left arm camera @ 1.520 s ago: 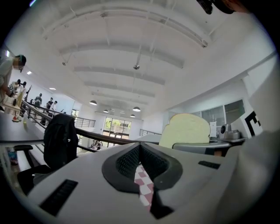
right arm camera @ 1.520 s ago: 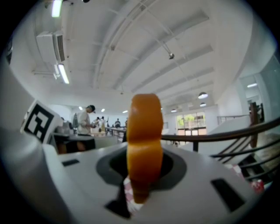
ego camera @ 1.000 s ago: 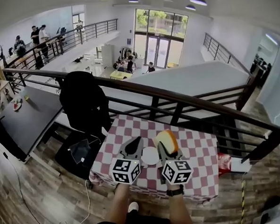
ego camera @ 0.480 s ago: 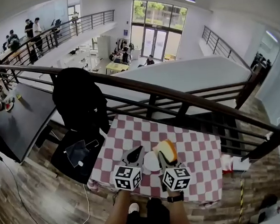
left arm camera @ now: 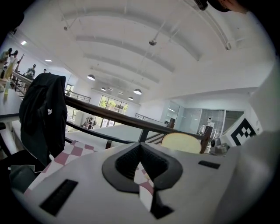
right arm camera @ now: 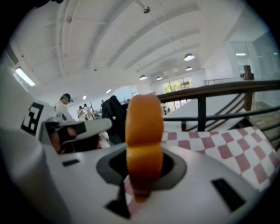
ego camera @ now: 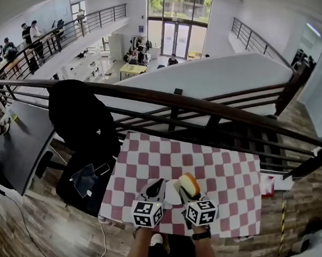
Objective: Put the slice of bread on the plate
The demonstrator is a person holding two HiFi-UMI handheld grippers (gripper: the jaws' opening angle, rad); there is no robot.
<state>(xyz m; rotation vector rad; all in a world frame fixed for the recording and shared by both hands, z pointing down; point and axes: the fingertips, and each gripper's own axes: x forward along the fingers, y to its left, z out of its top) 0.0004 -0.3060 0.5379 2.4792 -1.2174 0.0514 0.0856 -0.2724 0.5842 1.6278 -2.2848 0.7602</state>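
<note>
Bread: a slice (right arm camera: 142, 140) with an orange-brown crust is held upright on edge above the checked tabletop (ego camera: 223, 170); it is not yet on the plate.
Right jaws: the right gripper (ego camera: 191, 194) is closed narrowly on the lower part of the slice, with nothing else between the jaws.
Left jaws: the left gripper (ego camera: 154, 192) is drawn together and empty; only checked cloth is seen through the slit.
Plate: a small white plate (ego camera: 172, 195) lies on the tabletop between the two grippers, just left of the bread in the head view.
Bread to jaws: the flat faces are pressed by the pads, the crust edge is turned toward the camera, and most of the slice stands clear above the jaws.
Handling: the slice is judged light, soft and easily crushed or torn. A gentle pinch across the faces near the stiffer crust is preferred.
Risk: because it is held by one end, the slice may tip or sag when released, so a low release over the plate is called for.
</note>
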